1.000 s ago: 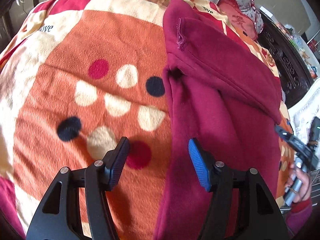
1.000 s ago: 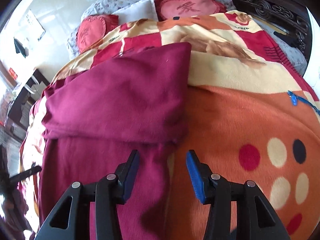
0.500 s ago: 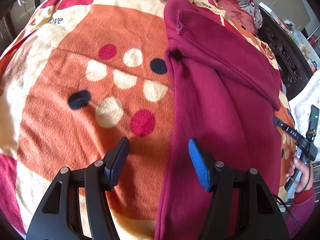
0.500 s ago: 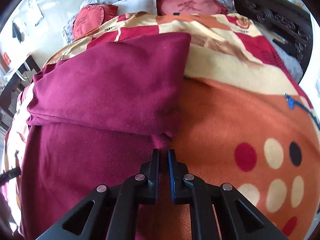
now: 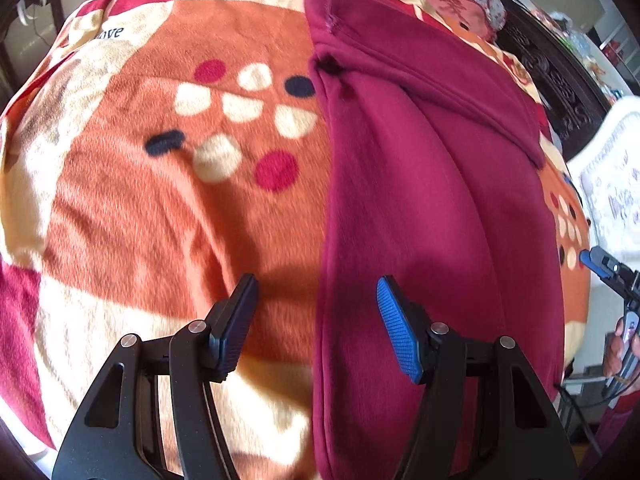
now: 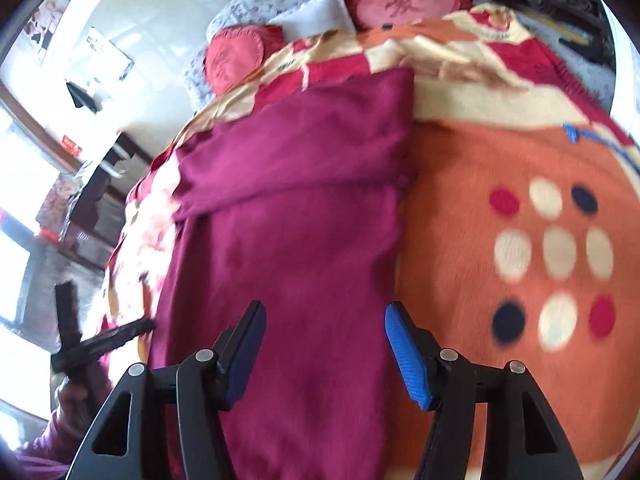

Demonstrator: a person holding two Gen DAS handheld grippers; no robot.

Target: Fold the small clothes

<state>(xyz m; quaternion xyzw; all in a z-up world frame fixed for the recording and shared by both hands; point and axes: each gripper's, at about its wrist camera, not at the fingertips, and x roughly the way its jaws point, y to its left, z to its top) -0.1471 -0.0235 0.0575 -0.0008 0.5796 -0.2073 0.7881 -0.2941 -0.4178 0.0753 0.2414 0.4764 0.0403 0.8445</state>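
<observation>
A maroon fleece garment (image 5: 420, 200) lies lengthwise on the bed, its far end folded back over itself. In the left wrist view my left gripper (image 5: 316, 320) hangs open above the garment's left edge, one finger over the blanket, nothing between the pads. The right wrist view shows the same garment (image 6: 288, 240) from the other side. There my right gripper (image 6: 324, 348) hovers above its near part with the jaws opening and no cloth between them. The right gripper (image 5: 600, 264) also shows at the far right edge of the left wrist view, held by a hand.
An orange, cream and red blanket (image 5: 160, 200) with coloured dots covers the bed. Red heart-shaped cushions (image 6: 236, 56) and a white pillow (image 6: 316, 16) lie at the head. Dark carved wooden furniture (image 5: 560, 80) stands beside the bed. A hand holding the left gripper (image 6: 80, 344) appears at left.
My right gripper closed near the garment's folded edge half a second ago, then opened and drew back. The left gripper has slid back along the garment's edge, still open.
</observation>
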